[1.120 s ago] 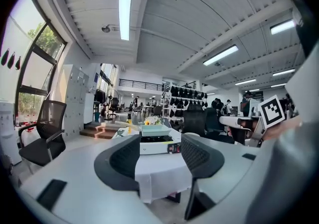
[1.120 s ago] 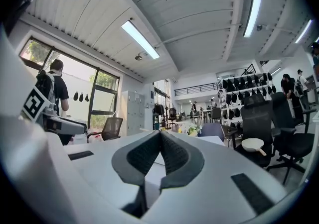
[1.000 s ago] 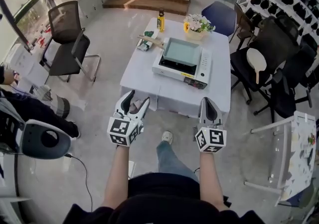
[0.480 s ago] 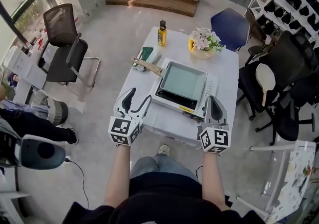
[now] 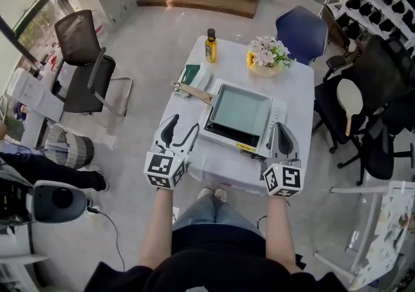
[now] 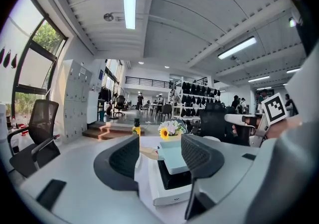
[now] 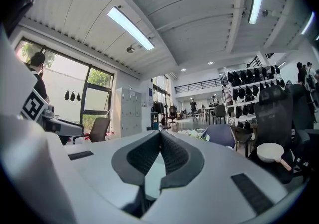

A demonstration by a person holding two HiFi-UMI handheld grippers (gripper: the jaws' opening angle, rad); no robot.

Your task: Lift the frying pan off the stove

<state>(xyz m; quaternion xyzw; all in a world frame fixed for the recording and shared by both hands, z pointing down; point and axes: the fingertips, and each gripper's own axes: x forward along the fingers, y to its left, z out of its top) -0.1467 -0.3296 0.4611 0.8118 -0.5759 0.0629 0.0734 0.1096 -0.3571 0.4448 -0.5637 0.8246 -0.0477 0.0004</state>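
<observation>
A square pale-green frying pan point(image 5: 241, 110) sits on a white portable stove point(image 5: 272, 123) on the white table point(image 5: 299, 93). Its wooden handle point(image 5: 192, 93) points out to the left. My left gripper point(image 5: 181, 126) hangs open over the table's near left edge, short of the handle and touching nothing. In the left gripper view the pan point(image 6: 172, 157) and stove point(image 6: 169, 193) show ahead between the fingers point(image 6: 122, 161). My right gripper point(image 5: 282, 130) is shut and empty at the stove's near right corner. In the right gripper view its pads point(image 7: 174, 156) meet at the tips.
An oil bottle point(image 5: 210, 45), a bowl of flowers point(image 5: 264, 57) and a green packet point(image 5: 190, 75) stand on the far half of the table. A blue chair point(image 5: 299, 28) is behind it, a black chair point(image 5: 84, 57) to the left and black chairs point(image 5: 369, 102) to the right.
The table has come closer and both grippers now reach its near edge, either side of the stove. The left stays open and the right stays shut.
</observation>
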